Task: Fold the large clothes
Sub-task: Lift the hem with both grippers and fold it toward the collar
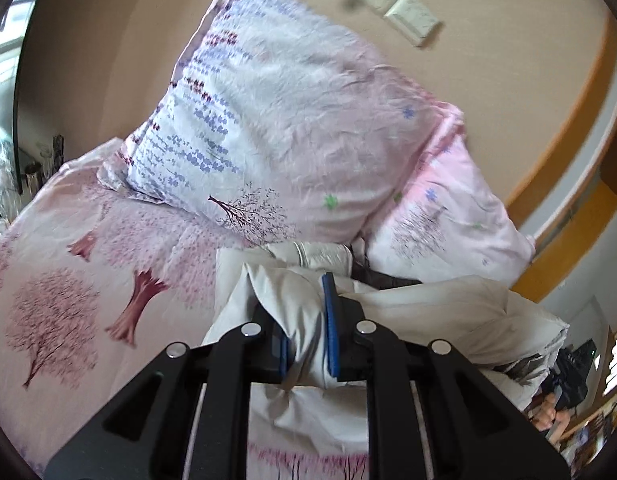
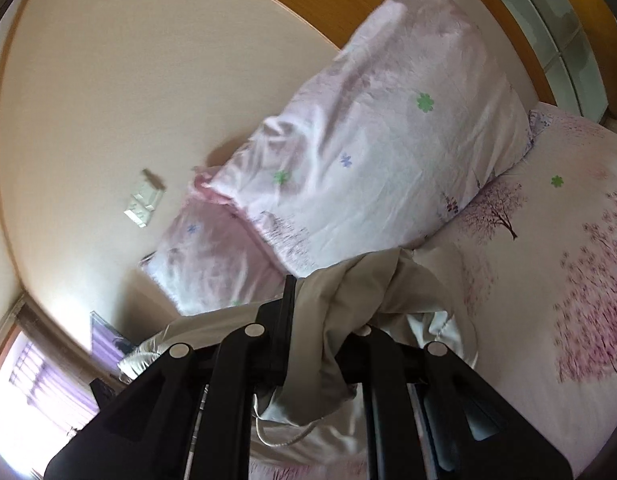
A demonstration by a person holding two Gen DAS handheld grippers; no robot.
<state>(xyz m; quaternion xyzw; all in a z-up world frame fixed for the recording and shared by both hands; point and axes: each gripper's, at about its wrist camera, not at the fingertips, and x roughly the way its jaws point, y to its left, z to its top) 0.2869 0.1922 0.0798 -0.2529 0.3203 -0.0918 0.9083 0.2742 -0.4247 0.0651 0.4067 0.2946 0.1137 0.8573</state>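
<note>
Pinching bunched garment (image 1: 304, 312) in both grippers (image 1: 308, 340) (image 2: 328, 344), clenched tight; soft, light, slippery-looking — better gripped at edges.

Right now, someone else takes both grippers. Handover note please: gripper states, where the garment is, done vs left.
Left gripper: shut on a bunched fold of the cream garment, blue pads pinching it.
Right gripper: shut on another bunch of the same garment, cloth draped over its fingers.
Garment: crumpled and slack between both grippers, above the tree-print bedsheet, just in front of two pillows leaning on the wall.
Done: both grips taken.
Left: no neat fold visible yet. Spread it flat on the sheet, then fold. Keep both grips shut during handover.
</note>
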